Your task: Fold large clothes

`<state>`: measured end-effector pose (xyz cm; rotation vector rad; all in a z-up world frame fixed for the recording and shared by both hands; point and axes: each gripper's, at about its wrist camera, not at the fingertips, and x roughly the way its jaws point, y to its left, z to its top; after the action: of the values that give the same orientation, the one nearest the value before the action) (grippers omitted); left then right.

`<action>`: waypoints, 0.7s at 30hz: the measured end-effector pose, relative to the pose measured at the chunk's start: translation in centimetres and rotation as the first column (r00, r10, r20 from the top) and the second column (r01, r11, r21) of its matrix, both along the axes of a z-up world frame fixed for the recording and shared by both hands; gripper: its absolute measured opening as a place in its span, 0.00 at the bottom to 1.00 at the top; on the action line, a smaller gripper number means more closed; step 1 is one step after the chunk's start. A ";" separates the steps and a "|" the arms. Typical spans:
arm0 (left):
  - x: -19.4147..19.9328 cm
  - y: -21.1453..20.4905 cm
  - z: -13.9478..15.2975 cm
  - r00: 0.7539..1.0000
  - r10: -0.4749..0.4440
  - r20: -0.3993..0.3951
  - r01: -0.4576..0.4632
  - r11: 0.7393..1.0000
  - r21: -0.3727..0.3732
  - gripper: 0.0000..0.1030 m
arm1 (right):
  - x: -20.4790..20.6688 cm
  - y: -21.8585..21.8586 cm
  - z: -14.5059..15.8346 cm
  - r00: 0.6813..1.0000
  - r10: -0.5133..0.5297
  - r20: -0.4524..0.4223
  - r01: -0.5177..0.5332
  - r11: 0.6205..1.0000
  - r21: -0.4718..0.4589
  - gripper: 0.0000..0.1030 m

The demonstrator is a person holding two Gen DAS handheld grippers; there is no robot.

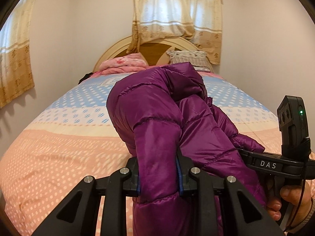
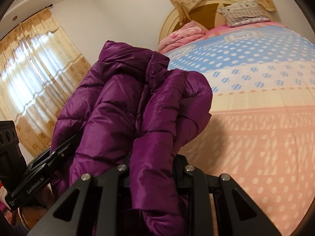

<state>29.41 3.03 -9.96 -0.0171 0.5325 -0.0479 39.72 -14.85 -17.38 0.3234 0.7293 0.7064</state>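
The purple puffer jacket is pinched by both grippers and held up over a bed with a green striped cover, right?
Not quite. Both the left gripper and right gripper do pinch the purple puffer jacket, but the left wrist view shows the bed cover is polka-dotted in blue, cream and peach, not green striped.

one purple jacket (image 1: 157,118), two pillows (image 1: 189,60), two claws (image 1: 159,174)

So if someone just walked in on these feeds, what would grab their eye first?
The shiny purple puffer jacket fills the middle of both views, bunched up and clamped in the left tool and the right tool. Behind it spreads the dotted blue-and-peach bedspread, with a pink folded blanket at the headboard.
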 end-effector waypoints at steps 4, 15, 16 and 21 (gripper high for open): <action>-0.5 1.3 -0.8 1.000 0.022 -0.011 -0.022 1.000 -0.014 0.25 | 0.5 1.3 -0.3 1.000 0.019 -0.010 -0.019 1.000 -0.019 0.25; -0.8 4.1 -3.4 0.996 0.067 -0.064 -0.070 0.997 -0.040 0.25 | 0.4 3.9 -2.3 0.996 0.065 -0.053 -0.068 0.996 -0.061 0.25; -0.8 4.4 -3.7 0.995 0.068 -0.071 -0.071 0.997 -0.040 0.25 | 0.3 4.1 -2.7 0.996 0.068 -0.060 -0.072 0.995 -0.068 0.25; -0.4 5.1 -5.8 0.991 0.080 -0.107 -0.085 0.996 -0.036 0.29 | 0.4 4.8 -4.6 0.994 0.056 -0.089 -0.065 0.993 -0.102 0.25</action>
<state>29.01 8.13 -15.77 -0.0812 0.6356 0.0233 40.16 -10.02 -21.96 0.2371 0.8577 0.7121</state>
